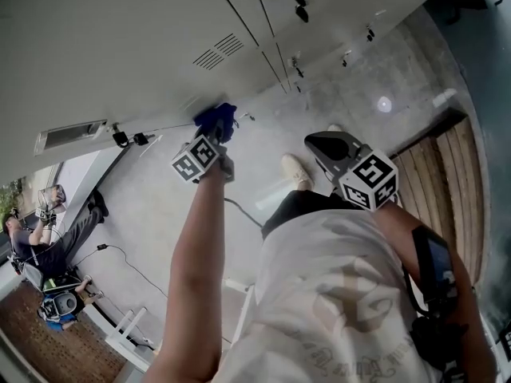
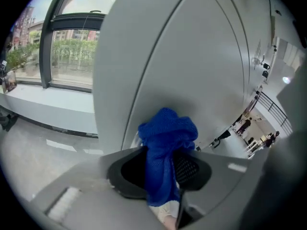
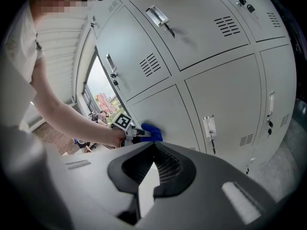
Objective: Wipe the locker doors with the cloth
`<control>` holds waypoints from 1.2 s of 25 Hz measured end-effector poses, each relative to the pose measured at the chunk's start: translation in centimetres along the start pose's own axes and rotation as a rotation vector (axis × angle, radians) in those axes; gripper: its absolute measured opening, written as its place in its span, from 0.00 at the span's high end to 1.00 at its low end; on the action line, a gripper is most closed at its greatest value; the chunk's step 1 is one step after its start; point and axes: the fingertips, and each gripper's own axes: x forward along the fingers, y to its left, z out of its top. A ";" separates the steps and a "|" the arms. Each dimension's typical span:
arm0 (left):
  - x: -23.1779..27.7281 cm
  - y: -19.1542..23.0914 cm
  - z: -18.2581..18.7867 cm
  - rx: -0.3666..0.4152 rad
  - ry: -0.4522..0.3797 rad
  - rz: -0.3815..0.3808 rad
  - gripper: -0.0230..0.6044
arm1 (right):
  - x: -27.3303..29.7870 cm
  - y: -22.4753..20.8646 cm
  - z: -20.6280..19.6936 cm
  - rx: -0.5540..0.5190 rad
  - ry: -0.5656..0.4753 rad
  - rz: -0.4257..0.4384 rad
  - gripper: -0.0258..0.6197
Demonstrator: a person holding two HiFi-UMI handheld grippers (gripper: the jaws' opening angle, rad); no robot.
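Left gripper (image 2: 159,170) is clamped on the blue cloth (image 2: 168,128). The jaws are narrow, closed on its bunched middle, and a wad sticks out past the tips, pressed on the grey locker door (image 2: 192,56). In the right gripper view that door is in the lower row, toward the window end, and the head view puts the contact not far from a set of vent louvres (image 1: 219,50). Step in hand, as I read it: wiping this panel. To do it well I'd press with the cloth wad only, never the jaw tips, so nothing hard scrapes the paint. I'd run straight overlapping passes edge to edge, with the gripper roughly square to the door so the wad sits flat. I'd also steer round hardware like the latch plate (image 3: 209,127) on the neighbouring door so the cloth doesn't snag. The grip looks deep, with cloth running right down through the jaws, so slip seems unlikely, though a hard sideways drag could tug it loose. Right gripper (image 3: 152,169) is idle: jaws nearly together with a thin slit between, nothing in it, touching nothing, held near my body and well apart from the lockers. Can't tell how much of the bank is done.
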 end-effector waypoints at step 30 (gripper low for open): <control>4.5 11.6 -6.3 0.066 0.090 0.113 0.75 | 1.3 0.3 -9.2 0.188 -0.001 -0.120 0.95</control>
